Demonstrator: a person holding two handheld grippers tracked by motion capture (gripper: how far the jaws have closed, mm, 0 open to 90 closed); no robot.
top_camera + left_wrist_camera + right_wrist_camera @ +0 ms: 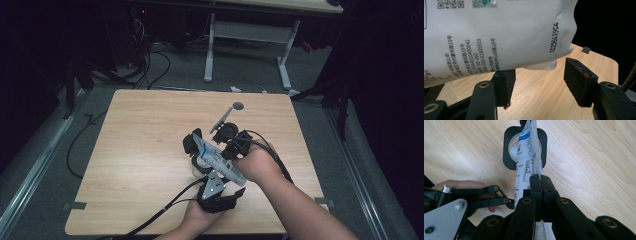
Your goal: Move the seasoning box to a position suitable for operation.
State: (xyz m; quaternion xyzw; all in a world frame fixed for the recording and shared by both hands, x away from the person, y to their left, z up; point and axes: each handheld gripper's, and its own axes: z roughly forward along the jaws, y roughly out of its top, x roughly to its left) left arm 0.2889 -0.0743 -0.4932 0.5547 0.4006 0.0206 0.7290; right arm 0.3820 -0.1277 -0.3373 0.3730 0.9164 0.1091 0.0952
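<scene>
A white pouch (pixel 218 161) with blue and black print hangs tilted over a white cup (pixel 512 145) that sits in a black square holder (pixel 507 161) on the wooden table (pixel 140 145). My right gripper (pixel 540 178) is shut on the pouch's edge, and the pouch runs from its jaws toward the cup. In the high view, the right gripper (pixel 231 147) is just right of the holder (pixel 191 142). My left gripper (pixel 540 77) stands open just under the pouch (pixel 499 32), whose lower edge meets the left pad (pixel 504 81). In the high view, the left gripper (pixel 212 176) is at the near side.
A grey scoop (pixel 227 115) with a round head lies on the table behind the grippers. Tape marks (pixel 75 205) sit near the front corners. Beyond the table are cables on the floor and a white desk frame (pixel 247 35).
</scene>
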